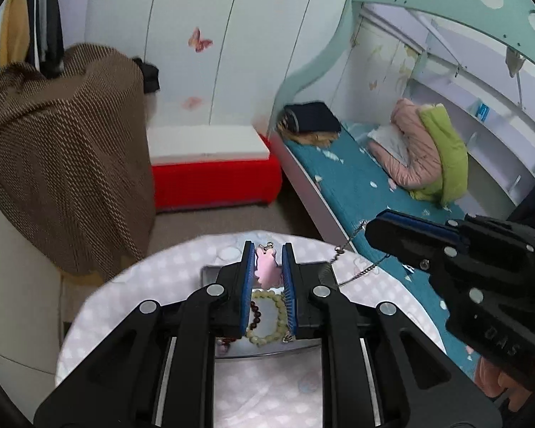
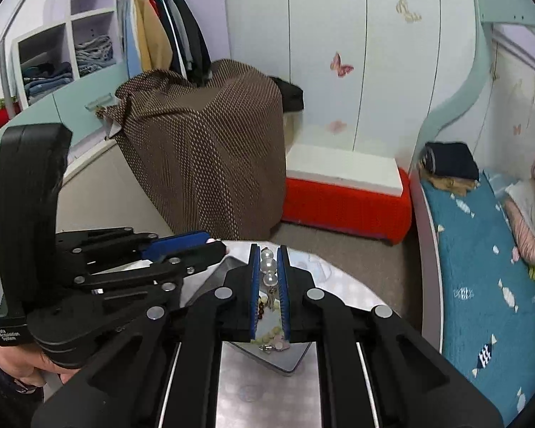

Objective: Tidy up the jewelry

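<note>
Left wrist view: a pink charm (image 1: 266, 268) is pinched between the left gripper (image 1: 266, 262) fingers, above a metal tray (image 1: 324, 274) on the table (image 1: 153, 285); a bead bracelet (image 1: 271, 317) lies in the tray just below them. A thin chain (image 1: 356, 274) hangs from the clenched right gripper (image 1: 372, 228), tilted downward.

Right wrist view: pearl beads (image 2: 268, 267) are clamped between the right gripper's fingers. Both pieces should be kept apart and lowered gently, so the chain is not tangled.
</note>
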The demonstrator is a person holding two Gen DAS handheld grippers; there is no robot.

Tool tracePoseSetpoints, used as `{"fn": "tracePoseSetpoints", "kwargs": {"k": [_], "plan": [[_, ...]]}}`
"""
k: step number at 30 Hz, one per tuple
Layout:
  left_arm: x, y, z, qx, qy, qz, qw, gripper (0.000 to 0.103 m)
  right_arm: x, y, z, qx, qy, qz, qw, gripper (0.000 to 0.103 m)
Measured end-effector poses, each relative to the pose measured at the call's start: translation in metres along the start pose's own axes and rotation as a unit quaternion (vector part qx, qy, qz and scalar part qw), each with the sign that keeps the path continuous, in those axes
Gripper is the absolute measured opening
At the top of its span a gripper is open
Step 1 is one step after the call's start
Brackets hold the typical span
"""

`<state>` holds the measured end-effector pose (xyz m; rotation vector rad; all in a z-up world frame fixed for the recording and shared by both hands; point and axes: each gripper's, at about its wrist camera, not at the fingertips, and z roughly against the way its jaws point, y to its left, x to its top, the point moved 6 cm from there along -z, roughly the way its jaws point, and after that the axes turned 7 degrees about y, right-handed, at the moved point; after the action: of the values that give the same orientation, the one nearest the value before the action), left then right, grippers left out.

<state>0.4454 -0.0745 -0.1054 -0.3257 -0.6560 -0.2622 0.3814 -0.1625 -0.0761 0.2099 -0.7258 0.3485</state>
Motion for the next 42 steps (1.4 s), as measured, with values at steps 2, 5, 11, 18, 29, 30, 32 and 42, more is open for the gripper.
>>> {"fn": "tracePoseSetpoints", "kwargs": {"k": [2,5,11,18,29,30,32,42], "plan": [[-0.001,0.003,-0.015,0.000,0.013,0.003,0.9999,0.016,-0.003,-0.003,-0.008,0.002,0.010,-0.007,1.000,0.008],[-0.004,0.007,-0.033,0.001,0.032,0.006,0.9995,0.016,-0.008,-0.009,-0.021,0.003,0.028,-0.017,0.999,0.008],[-0.012,0.010,-0.057,-0.001,0.058,0.008,0.9983,0.016,-0.020,-0.017,-0.041,0.005,0.056,-0.036,0.998,0.008],[-0.018,0.015,-0.060,0.009,0.064,0.015,0.9978,0.052,-0.026,-0.023,-0.047,0.000,0.069,-0.049,0.996,0.010],[-0.024,0.036,0.003,0.070,-0.004,0.040,0.9967,0.095,-0.022,-0.037,-0.021,0.011,0.029,-0.115,0.993,0.095],[-0.026,0.036,0.010,0.079,-0.011,0.037,0.9961,0.095,-0.023,-0.037,-0.019,0.012,0.030,-0.122,0.992,0.095],[-0.029,0.034,0.026,0.098,-0.026,0.034,0.9943,0.095,-0.024,-0.035,-0.011,0.007,0.023,-0.128,0.992,0.095],[-0.066,0.024,0.118,0.163,-0.102,0.022,0.9812,0.096,-0.032,-0.005,0.047,-0.002,-0.034,-0.127,0.991,0.095]]}}
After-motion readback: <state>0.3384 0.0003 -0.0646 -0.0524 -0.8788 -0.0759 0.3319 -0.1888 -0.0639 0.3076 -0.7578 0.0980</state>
